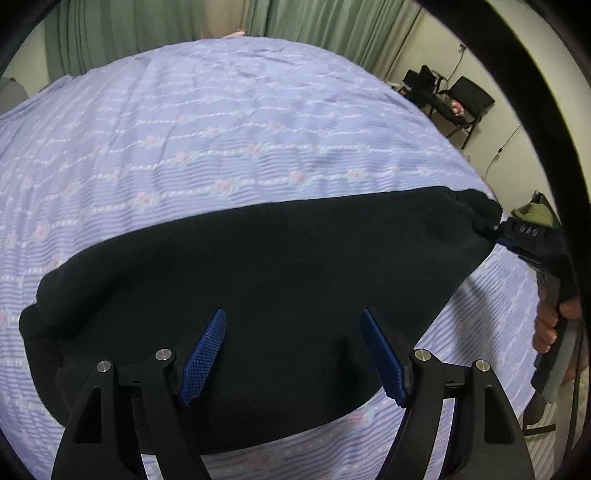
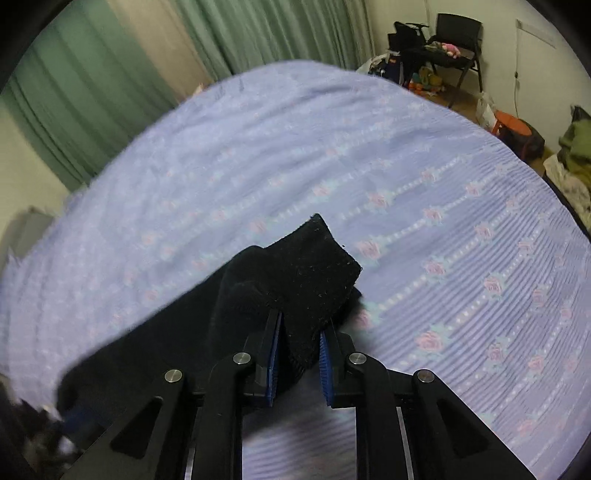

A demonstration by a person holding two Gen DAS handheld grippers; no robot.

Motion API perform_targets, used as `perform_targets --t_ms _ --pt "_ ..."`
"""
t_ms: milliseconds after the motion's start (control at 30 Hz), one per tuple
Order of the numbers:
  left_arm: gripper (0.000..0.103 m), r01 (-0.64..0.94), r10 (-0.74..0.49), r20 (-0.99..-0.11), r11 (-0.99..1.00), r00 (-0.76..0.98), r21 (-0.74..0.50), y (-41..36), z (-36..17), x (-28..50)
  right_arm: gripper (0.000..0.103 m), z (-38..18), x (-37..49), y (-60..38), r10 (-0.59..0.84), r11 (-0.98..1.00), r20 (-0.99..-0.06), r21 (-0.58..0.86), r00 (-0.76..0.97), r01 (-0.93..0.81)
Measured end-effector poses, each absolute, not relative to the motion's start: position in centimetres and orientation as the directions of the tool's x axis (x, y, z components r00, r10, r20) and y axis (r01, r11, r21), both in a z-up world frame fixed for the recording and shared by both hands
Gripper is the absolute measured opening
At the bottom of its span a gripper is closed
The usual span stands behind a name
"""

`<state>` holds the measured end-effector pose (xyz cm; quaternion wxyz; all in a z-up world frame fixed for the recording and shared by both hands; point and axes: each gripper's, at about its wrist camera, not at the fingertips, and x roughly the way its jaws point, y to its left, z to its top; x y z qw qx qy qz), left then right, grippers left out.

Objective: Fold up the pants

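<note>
Black pants (image 1: 258, 258) lie in a long band across the lavender flowered bedsheet (image 1: 221, 129). My left gripper (image 1: 292, 317) hovers over the band's near edge, its blue pads (image 1: 205, 354) wide apart with nothing pinched between them. At the band's right end my right gripper (image 1: 517, 236) pulls the fabric into a bunched corner. In the right wrist view, the right gripper (image 2: 301, 326) is shut on that thick end of the pants (image 2: 314, 273), which sticks up past the fingertips above the sheet (image 2: 406, 166). The rest of the pants trails down to the left.
A person's hand (image 1: 546, 325) holds the right gripper's handle at the bed's right edge. Green curtains (image 2: 258, 33) hang behind the bed. A black chair (image 2: 458, 37) with bags, a red stool (image 2: 511, 125) and an olive cloth pile (image 2: 576, 140) stand on the floor to the right.
</note>
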<state>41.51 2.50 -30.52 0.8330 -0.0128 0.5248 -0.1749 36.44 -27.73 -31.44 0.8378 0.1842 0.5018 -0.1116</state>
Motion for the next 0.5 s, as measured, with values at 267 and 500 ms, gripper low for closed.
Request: perform_targets --t_ms 267,500 --pt "0.075 0.282 -0.249 -0.878 0.949 0.409 -0.138 2.7 -30.4 39.7 0.019 -31.8 38.2 -26.3 -0.007 0.954 -0.838 0.158 0.546 0.254" --pt "0.075 0.215 -0.186 -0.89 0.971 0.417 -0.102 3.0 -30.7 39.2 0.035 -34.6 39.2 -26.2 -0.036 0.959 -0.886 0.1 0.462 0.265"
